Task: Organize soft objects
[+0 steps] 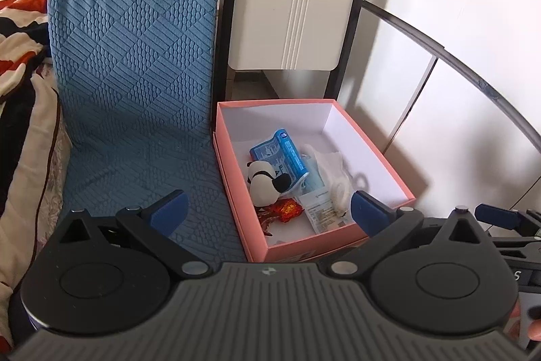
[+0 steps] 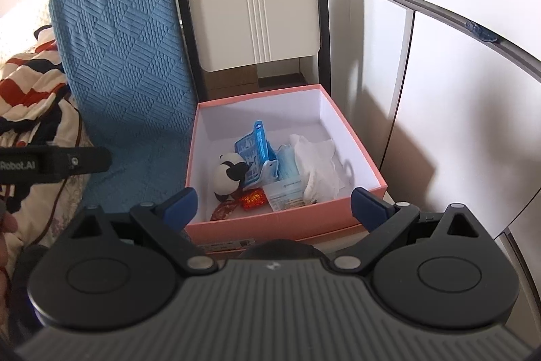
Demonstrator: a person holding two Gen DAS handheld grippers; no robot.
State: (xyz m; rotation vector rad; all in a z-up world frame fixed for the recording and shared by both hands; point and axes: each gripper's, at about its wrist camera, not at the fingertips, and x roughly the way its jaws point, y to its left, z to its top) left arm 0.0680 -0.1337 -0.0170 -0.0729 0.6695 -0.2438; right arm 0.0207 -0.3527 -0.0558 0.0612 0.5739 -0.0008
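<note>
A pink box [image 1: 233, 192] [image 2: 270, 224] with a white inside sits to the right of a blue textured cushion [image 1: 135, 63] [image 2: 118, 56]. In the box lie a panda plush [image 1: 265, 183] [image 2: 226, 178], a blue tissue packet [image 1: 287, 154] [image 2: 255, 151], a blue face mask [image 2: 287, 163], a white crumpled tissue [image 1: 333, 168] [image 2: 314, 158], a red-gold wrapper [image 1: 287, 208] [image 2: 252, 198] and a white sachet [image 1: 323, 212] [image 2: 284, 195]. My left gripper [image 1: 268, 212] hovers at the box's near edge, open, nothing between its fingers. My right gripper [image 2: 274, 203] is open over the near wall, also empty.
A beige folding chair [image 1: 294, 9] [image 2: 253, 9] stands upright behind the box. Patterned bedding [image 1: 20, 63] [image 2: 30, 97] is heaped left of the cushion. A white wall and cabinet panels [image 1: 456, 90] [image 2: 456, 90] close off the right side.
</note>
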